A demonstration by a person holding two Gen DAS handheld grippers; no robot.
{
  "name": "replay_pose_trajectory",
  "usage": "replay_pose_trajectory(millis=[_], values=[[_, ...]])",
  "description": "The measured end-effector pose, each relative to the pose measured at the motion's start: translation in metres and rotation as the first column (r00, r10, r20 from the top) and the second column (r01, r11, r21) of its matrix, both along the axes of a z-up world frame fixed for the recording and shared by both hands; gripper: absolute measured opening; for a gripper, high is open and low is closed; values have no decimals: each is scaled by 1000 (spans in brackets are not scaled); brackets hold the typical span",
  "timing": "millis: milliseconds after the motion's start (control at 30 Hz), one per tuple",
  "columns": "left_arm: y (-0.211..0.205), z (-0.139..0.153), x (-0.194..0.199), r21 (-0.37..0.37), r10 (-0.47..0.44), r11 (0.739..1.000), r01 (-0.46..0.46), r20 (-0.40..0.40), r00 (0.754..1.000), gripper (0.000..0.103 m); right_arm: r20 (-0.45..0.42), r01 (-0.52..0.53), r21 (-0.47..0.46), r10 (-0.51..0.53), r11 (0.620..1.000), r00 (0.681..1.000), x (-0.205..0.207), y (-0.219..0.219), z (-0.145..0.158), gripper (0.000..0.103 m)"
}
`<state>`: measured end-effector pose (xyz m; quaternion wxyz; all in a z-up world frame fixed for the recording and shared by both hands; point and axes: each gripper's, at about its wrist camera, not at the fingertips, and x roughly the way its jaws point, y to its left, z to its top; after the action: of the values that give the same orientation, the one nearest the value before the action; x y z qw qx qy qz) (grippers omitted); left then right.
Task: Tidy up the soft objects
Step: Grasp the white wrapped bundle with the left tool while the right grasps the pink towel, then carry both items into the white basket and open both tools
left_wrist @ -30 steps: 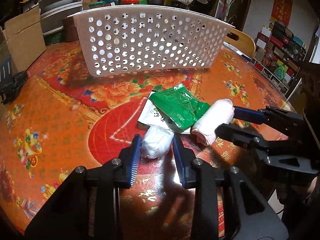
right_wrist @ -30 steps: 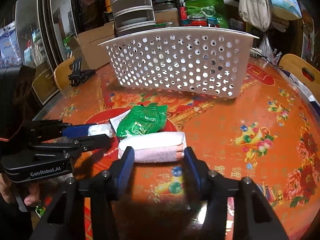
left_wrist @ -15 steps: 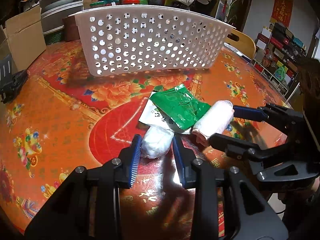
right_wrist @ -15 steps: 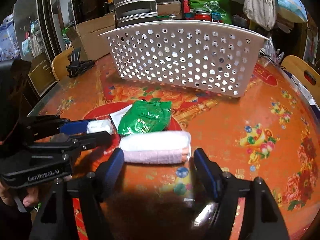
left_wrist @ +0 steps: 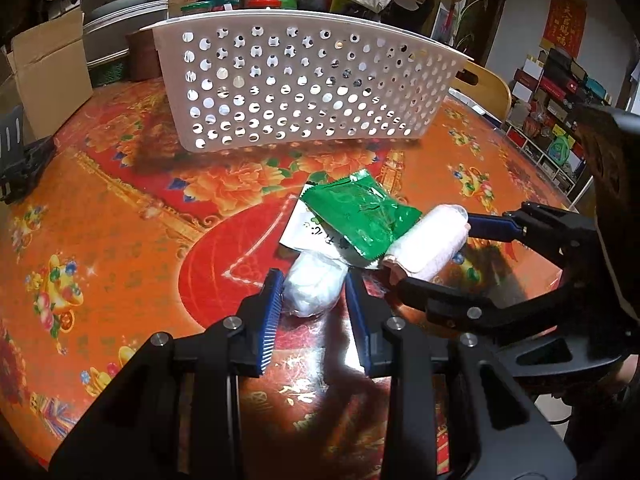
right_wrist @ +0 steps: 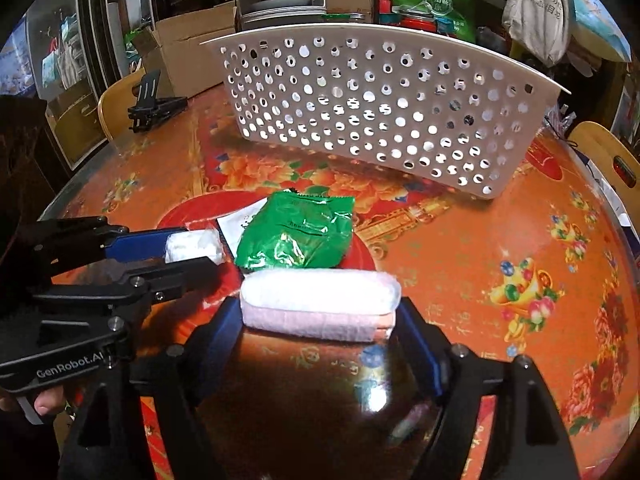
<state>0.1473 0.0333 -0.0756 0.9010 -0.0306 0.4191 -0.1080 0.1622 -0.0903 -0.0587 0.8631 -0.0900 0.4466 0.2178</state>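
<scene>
On the desk (left_wrist: 120,240), the basket (left_wrist: 304,92) stands behind the packet (left_wrist: 360,216). The rolled towel (left_wrist: 428,244) lies right of the packet, the small bundle (left_wrist: 314,286) before it.

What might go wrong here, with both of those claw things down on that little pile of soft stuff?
The right gripper is opening, its fingers straddling the rolled towel end to end; closing that way might buckle the roll. The green packet leans against the towel, so lifting could drag it along. The left gripper pinches a white wrapped bundle tucked under the white packet, which may shift when pulled. The two grippers sit close and could collide.
</scene>
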Motion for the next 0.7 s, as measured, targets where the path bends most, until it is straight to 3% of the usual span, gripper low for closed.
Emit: replay_pose_trajectory(millis=[200,700], values=[[3,1,0,-12,10,1000,-10,7,1000,30,9,0,-2,0,1000,1000,-2,0,-1,76],[4,2,-2,-17,21,1000,-20,21,1000,30,76,31,128,-41,991,996,-14,-28,12,73]])
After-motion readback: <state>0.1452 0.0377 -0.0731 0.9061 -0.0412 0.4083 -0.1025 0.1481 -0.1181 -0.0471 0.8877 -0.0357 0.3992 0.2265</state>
